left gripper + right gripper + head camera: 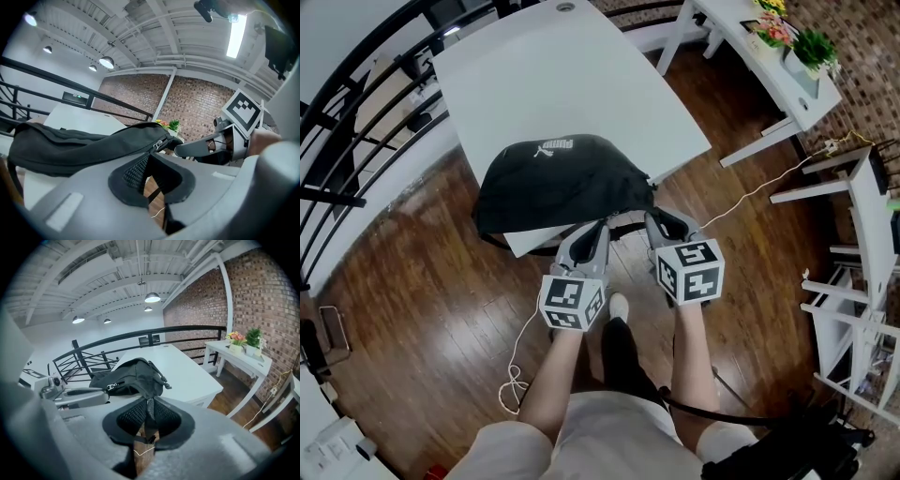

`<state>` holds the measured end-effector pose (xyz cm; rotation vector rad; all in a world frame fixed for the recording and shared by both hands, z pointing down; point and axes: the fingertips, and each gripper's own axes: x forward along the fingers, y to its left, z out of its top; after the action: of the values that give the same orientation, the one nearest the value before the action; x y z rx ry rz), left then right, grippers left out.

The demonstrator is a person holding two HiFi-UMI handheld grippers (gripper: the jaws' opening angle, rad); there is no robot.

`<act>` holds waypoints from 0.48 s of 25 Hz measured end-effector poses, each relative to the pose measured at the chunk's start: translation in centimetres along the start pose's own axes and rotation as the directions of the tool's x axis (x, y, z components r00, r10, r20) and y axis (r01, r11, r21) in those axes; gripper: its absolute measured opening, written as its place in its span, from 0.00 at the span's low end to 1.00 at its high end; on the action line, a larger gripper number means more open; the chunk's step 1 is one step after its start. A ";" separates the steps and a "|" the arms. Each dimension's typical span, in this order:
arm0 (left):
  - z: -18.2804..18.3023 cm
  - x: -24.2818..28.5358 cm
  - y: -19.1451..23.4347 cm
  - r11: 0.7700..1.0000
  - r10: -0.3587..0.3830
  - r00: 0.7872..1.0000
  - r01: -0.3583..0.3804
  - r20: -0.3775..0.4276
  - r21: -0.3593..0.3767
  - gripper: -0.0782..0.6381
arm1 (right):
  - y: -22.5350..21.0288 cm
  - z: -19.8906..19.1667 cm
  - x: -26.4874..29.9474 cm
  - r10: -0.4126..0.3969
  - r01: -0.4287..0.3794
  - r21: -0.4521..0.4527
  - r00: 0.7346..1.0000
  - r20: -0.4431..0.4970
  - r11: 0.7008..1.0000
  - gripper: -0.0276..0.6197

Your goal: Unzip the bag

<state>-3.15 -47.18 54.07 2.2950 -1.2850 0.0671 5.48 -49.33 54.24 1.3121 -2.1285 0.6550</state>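
Two grippers sit side by side at the near edge of one black bag [558, 183], at the centre of the head view. The bag lies on a white table [581, 84] and covers its near corner.

Left gripper [584, 246]: at the bag's lower edge, centre frame, jaws pressed together. In the left gripper view the bag's fabric runs just above the closed jaws. The zipper pull [160, 143] sits at centre frame, close to the tip of the right gripper. Whether any fabric is caught between the left jaws cannot be told.

Right gripper [667, 228]: just right of the left one, at the bag's right end. Its jaws are pinching a striped strap [148, 411] that comes down from the bag.

Surroundings: wood floor [422, 281] below the table. A white cable [517, 375] lies on it at lower left. A potted plant [814, 45] stands on a side table at upper right.
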 end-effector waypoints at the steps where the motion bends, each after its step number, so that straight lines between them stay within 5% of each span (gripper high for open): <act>1: -0.2 0.0 0.1 1.000 0.001 1.000 -0.001 -0.005 0.002 0.14 | -0.3 -0.1 0.1 -0.002 0.002 0.004 1.000 0.000 1.000 0.10; 12: -1.6 -0.4 2.0 0.999 0.018 0.999 -0.017 -0.046 0.030 0.14 | -2.2 -0.6 1.1 -0.021 0.021 0.042 1.000 -0.008 0.999 0.10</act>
<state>-4.69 -46.99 56.17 2.2936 -1.2892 0.1451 7.19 -50.56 55.72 1.3508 -2.1031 0.6989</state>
